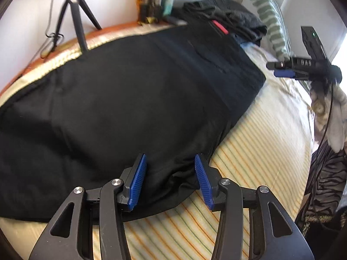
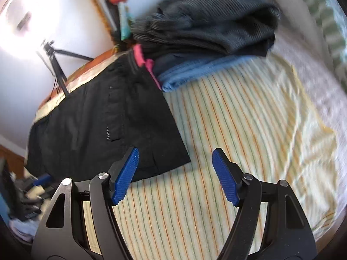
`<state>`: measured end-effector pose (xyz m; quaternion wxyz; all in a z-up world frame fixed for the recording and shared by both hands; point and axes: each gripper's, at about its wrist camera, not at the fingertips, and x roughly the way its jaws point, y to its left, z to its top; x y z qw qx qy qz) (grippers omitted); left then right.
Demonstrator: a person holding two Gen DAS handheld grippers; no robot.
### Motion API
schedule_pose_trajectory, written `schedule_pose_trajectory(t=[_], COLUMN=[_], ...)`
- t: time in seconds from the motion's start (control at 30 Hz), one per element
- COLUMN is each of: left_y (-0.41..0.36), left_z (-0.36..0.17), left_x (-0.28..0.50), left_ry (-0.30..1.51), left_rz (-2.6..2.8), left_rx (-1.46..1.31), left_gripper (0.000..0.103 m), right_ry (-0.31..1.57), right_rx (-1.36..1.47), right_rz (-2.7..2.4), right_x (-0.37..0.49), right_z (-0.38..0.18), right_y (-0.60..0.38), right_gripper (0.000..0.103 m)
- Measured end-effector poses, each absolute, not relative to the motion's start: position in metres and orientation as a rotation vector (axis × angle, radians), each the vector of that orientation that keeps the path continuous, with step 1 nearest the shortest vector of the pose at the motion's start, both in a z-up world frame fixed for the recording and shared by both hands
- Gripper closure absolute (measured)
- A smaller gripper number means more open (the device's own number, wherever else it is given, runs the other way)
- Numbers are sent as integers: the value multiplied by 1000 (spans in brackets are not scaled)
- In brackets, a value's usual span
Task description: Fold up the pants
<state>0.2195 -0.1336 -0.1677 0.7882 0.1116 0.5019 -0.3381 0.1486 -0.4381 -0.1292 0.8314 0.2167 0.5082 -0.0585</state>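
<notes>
Black pants [image 1: 121, 99] lie spread flat on the striped bed sheet [image 1: 256, 143], with a red label near the waistband at the far end. My left gripper [image 1: 170, 169] is open, its blue pads on either side of a bunched edge of the pants at the near side. My right gripper [image 2: 175, 169] is open and empty above the sheet, just right of the pants' waist corner [image 2: 108, 117]. The right gripper also shows in the left wrist view [image 1: 282, 70], hovering beyond the pants' right corner.
A pile of folded dark and blue clothes [image 2: 206, 28] sits at the head of the bed by a green striped pillow [image 1: 266, 15]. A black tripod [image 1: 76, 17] stands by the wall. Patterned fabric [image 1: 325, 169] hangs off the bed's right edge.
</notes>
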Motion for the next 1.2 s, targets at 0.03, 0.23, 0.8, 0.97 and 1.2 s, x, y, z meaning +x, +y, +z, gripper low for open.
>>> schedule_pose_trajectory(t=[0.03,0.23,0.8,0.97,1.2], left_y=[-137,-150,-174,-171,-163], left_z=[-168,-162,-169,-166,-149], left_x=[218,196,187,184,183], left_ry=[1079,1022,878,855,823], left_rz=[-741,-735,-731,-753,-759], left_rx=[245,410,644,662,638], left_gripper=[48,43,80,90,93], right_ry=[1085,1112,971,952,842], right_rx=[480,590,780,757,604], right_rz=[-122,-103,-159,-145,-97], right_x=[148,152,162,164,147], right_z=[-132,-155,-169,-163,-107], right_y=[-442,-442,-426,-422,-400], right_gripper=[30,30,44,87,93])
